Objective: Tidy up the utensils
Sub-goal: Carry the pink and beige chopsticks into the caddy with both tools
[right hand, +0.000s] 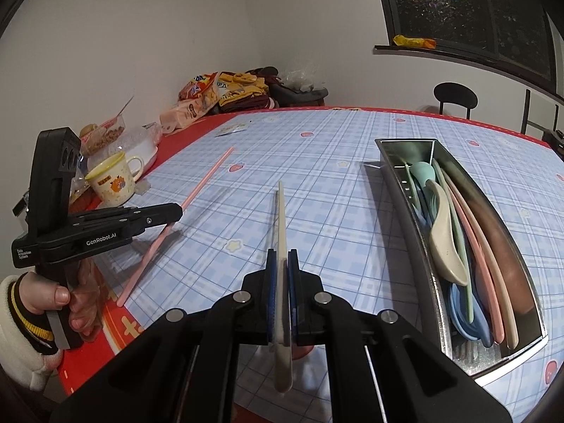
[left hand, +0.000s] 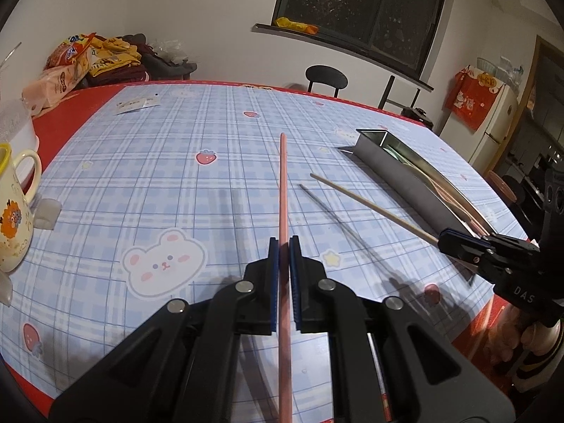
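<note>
At the far left of the table we see a cream mug (left hand: 14,211) with a yellow rim and an orange print, standing on the red border of the blue plaid tablecloth (left hand: 158,162). Behind it lies a heap of snack bags (left hand: 70,67) and folded clothes against the wall.

We hold the left gripper (left hand: 284,246) with its jaws closed on a pink chopstick (left hand: 283,183); the stick runs straight ahead from between the blue pads, its far tip raised above the cloth. In the right wrist view that same gripper sits at the left, gripped by our left hand (right hand: 53,303) in a cream sleeve with a dark, yellow-striped cuff.

Further right, the right gripper (right hand: 282,261) has its jaws closed on a cream chopstick (right hand: 281,218), which points forward over the tablecloth, with its shadow on the cloth beneath.

At the right stands a long stainless steel utensil tray (right hand: 419,243), resting on the cloth well clear of both chopstick tips. Inside it lie a cream spoon (right hand: 447,239), a mint-green spoon, blue utensils underneath, and pink and cream chopsticks along its far wall. A black chair (right hand: 454,97) stands beyond the table, below the dark window.
</note>
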Tool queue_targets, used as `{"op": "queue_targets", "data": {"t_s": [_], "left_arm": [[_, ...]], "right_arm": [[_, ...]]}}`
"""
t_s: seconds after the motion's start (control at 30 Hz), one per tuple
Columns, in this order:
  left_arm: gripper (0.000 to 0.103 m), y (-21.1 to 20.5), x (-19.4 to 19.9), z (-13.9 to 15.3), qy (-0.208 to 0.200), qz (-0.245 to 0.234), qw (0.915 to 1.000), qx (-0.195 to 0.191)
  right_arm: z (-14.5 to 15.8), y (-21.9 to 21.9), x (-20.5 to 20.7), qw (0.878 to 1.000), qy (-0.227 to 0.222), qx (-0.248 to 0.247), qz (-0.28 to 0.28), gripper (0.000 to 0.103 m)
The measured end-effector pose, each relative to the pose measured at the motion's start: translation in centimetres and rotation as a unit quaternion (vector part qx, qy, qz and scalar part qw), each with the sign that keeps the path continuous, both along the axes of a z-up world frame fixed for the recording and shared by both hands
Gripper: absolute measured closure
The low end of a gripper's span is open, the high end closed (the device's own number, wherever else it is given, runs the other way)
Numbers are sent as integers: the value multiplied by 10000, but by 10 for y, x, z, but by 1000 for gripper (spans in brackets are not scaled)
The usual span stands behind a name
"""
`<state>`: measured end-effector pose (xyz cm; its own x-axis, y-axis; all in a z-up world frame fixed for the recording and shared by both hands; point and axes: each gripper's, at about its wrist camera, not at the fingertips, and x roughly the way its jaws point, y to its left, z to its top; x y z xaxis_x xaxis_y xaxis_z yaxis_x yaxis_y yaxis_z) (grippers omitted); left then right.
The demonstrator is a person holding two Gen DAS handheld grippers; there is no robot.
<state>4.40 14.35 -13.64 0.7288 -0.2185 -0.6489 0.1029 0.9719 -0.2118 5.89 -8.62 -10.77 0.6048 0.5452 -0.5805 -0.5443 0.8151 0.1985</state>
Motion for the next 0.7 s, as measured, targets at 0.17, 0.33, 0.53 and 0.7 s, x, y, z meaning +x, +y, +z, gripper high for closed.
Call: {"op": "queue_targets", "data": {"t_s": [0.17,0.33,0.53,0.7], "left_arm": [[93,7,5,0,204,0,9996,-206],[93,13,6,15,222,287,9971,-674],[93,-15,11,31,111,165,9947,-1005],[93,-48,17,49,-47,-215,9921,-1232]], "right_arm": [[2,-7,-2,9997,-32,223,-45,96],[5,-17,0,9986,30,520,-82,96],[16,-37,0,9970,-126,738,-196,96],[27,-71,4,9941,-283,957,-426,96]]}}
